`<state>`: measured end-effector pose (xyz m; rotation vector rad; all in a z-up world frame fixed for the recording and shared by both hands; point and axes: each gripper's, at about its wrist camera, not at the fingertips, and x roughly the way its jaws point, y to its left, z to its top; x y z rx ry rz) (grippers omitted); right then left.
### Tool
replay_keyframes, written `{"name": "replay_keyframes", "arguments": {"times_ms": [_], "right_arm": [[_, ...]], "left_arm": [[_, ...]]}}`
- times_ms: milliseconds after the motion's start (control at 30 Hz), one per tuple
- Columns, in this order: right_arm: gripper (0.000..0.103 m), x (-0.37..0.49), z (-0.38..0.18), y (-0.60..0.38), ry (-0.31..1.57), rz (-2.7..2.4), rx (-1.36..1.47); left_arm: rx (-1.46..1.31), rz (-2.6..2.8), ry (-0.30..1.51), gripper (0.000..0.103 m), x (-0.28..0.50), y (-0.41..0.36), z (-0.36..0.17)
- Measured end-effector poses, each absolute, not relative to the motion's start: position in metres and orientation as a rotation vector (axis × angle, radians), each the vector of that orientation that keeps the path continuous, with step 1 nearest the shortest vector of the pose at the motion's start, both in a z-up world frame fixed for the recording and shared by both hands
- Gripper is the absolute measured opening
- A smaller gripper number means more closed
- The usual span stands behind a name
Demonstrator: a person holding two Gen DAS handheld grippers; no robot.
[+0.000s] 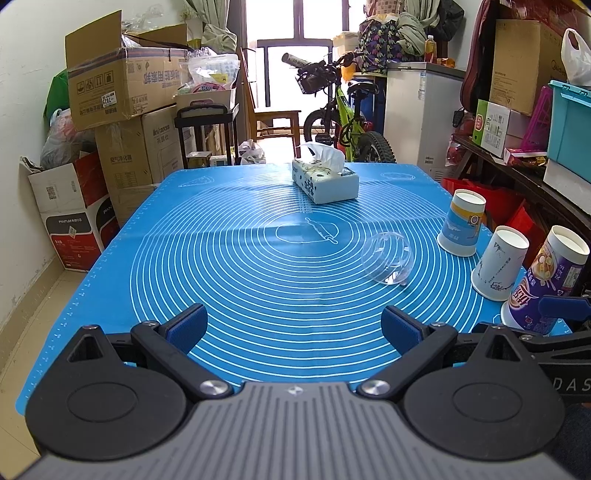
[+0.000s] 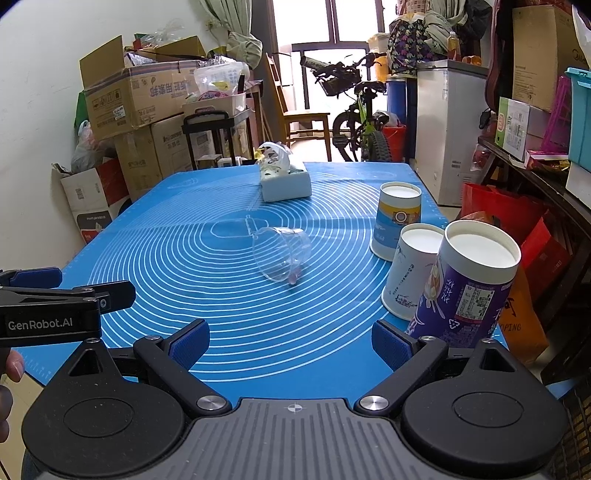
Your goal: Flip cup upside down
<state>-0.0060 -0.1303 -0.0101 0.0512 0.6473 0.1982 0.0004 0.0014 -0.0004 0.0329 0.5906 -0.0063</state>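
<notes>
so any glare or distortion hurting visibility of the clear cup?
Left wrist view: blown-out window backlights the scene, and the clear plastic cup on its side is faint against the blue ringed mat. Right wrist view: same, fisheye bends edges.

A: Where is the bench open?
B: The near and left mat [image 1: 229,258] is bare.
A: Obstacles?
B: Three paper cups [image 2: 413,266] line the right edge; a tissue box [image 1: 325,181] sits far.

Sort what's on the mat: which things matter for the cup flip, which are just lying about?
Job: clear plastic cup lying on its side; left gripper and right gripper, both open.

Lying about: three inverted paper cups, tissue box, blue mat.
</notes>
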Motion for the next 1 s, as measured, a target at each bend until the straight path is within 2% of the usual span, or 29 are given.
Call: {"name": "replay_keyframes", "arguments": {"times_ms": [567, 1000], "right_arm": [[0.094, 0.003, -0.021, -0.126, 0.667, 0.178, 0.054], [0.094, 0.032, -0.034, -0.118, 0.692, 0.126, 0.041]], "left_arm": [[0.078, -0.038, 0.601, 0.099, 0.016, -0.003, -0.009], [0.119, -0.142, 0.644, 0.099, 0.064, -0.009, -0.011]]}}
